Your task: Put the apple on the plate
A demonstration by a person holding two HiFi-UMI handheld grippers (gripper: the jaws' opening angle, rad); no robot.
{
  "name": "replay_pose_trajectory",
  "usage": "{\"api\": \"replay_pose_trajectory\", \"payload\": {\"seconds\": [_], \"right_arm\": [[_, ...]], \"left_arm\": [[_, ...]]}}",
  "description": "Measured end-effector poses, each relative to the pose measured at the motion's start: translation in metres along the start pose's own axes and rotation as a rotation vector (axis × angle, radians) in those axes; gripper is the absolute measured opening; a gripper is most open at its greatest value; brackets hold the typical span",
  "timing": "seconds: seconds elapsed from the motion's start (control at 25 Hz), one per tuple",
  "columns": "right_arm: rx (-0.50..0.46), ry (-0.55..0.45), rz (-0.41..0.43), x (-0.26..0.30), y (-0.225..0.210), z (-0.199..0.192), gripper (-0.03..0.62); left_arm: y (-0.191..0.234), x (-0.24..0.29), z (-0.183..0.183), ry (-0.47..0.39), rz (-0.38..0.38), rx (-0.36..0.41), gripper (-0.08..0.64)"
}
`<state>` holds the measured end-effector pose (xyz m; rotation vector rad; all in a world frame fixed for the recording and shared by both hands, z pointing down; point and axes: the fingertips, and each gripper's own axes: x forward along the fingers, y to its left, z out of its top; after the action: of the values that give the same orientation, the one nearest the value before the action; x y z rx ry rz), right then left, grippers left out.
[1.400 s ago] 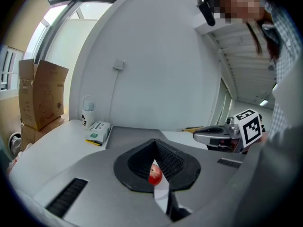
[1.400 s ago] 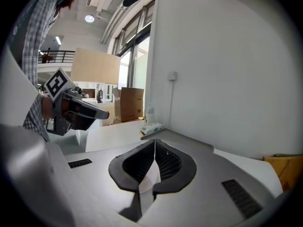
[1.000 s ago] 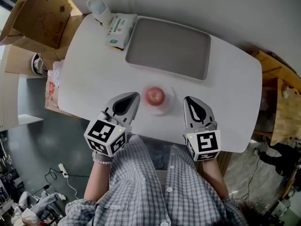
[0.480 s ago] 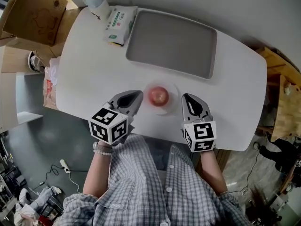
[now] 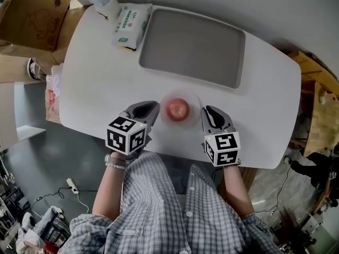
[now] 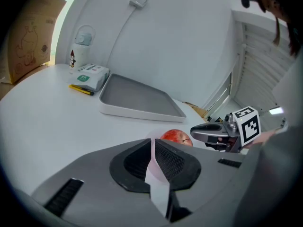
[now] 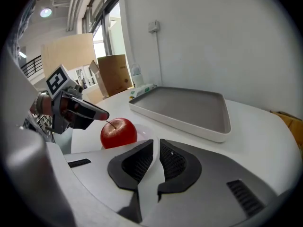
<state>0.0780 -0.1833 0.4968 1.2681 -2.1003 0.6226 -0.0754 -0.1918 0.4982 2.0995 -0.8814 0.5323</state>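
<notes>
The round red apple (image 5: pixel 178 110) sits upright, stem up, on the small pale round plate (image 5: pixel 195 105). The plate is near the front edge of the white worktop (image 5: pixel 95 78), just in front of you. From how things lie, the placing looks done: the fruit rests on the dish and nothing is touching it.

Your left gripper (image 5: pixel 150 107) lies just beside the apple on its left. Its jaws are drawn together with only a thin slit between them, and that gripper's own view shows nothing in the slit. Your right gripper (image 5: pixel 207 111) flanks the plate on the other side. Its jaws are likewise closed and empty, and the apple shows off to one side of them, not between.

The shallow grey rectangular tray (image 5: pixel 193 46) further back holds nothing.

As far as the task sentence goes, nothing appears to be left except keeping both tools clear of the plate so the apple isn't nudged off.
</notes>
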Motion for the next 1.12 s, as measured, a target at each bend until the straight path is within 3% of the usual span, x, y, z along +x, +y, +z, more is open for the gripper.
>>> {"api": "replay_pose_trajectory", "payload": {"seconds": [0.36, 0.52, 0.88, 1.12], "right_arm": [[0.058, 0.044, 0.028, 0.009, 0.003, -0.016, 0.042], [0.064, 0.086, 0.057, 0.014, 0.007, -0.025, 0.080], [0.074, 0.147, 0.055, 0.022, 0.009, -0.040, 0.103], [0.106, 0.156, 0.064, 0.024, 0.010, -0.044, 0.103]], "left_arm": [[0.012, 0.009, -0.016, 0.069, -0.023, -0.054, 0.012], [0.012, 0.014, -0.025, 0.107, -0.044, -0.062, 0.093], [0.023, 0.023, -0.044, 0.175, -0.001, -0.087, 0.095], [0.018, 0.029, -0.047, 0.192, -0.012, -0.095, 0.094]]}}
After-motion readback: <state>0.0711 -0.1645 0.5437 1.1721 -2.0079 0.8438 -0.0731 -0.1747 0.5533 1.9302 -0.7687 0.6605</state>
